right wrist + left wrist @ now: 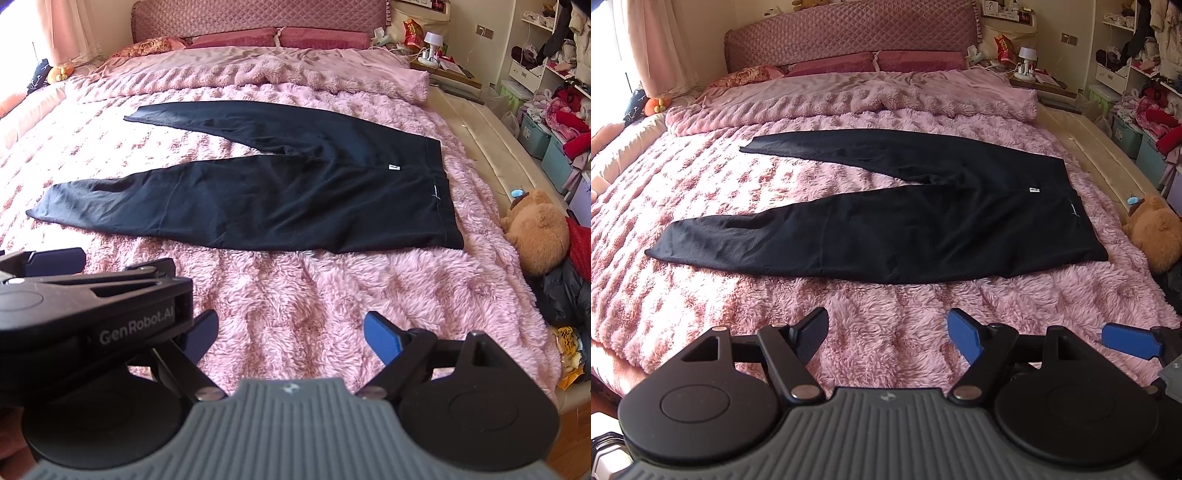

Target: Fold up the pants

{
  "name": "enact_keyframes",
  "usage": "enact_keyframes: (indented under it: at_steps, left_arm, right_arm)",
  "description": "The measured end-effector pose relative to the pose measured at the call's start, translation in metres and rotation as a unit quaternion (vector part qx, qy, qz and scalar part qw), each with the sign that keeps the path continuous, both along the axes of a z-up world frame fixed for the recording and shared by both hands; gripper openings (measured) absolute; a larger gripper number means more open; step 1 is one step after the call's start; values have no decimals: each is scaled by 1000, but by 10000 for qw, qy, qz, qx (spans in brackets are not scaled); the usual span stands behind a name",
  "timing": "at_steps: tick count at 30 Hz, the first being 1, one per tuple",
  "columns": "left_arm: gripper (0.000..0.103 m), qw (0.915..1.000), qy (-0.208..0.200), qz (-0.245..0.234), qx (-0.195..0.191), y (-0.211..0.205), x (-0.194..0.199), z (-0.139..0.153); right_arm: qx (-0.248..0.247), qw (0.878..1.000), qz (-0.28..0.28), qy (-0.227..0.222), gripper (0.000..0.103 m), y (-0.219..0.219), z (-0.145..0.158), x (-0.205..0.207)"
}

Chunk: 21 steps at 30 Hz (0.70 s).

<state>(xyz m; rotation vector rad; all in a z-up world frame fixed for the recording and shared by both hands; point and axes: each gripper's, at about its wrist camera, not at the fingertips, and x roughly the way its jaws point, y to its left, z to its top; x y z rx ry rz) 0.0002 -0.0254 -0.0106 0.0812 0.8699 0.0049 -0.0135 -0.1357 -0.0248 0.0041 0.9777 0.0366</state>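
A fluffy pink blanket (886,332) covers the bed; cluttered shelves (1145,74) upper right. Black pants (886,221) lie flat mid-frame, a brown plush bear (535,232) beside the waistband. Left gripper (886,339) and right gripper (290,336) both spread, empty.

Black pants (280,188) lie flat on a fluffy pink blanket (314,295), waistband to the right, the two legs splayed apart toward the left. Near the camera the right gripper (291,338) hangs above the blanket with its blue-padded fingers spread wide, empty. The left gripper (55,262) juts in at near left. A brown plush toy (535,229) sits at the bed's right edge
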Motion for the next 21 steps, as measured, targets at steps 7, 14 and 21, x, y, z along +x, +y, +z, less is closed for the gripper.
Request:
enact_keyframes:
  at_steps: [7, 14, 21]
  left_arm:
    - [87, 9999, -77, -72, -20, -2, 1, -3]
    - [87, 9992, -281, -214, -203, -5, 1, -5]
    - [87, 9979, -404, -268, -422, -2, 17, -8]
  right_arm:
    - [28, 10000, -9, -35, 82, -3, -1, 0]
    - [168, 9996, 44, -220, 82, -7, -4, -1]
    - [771, 9958, 91, -476, 82, -28, -7, 5]
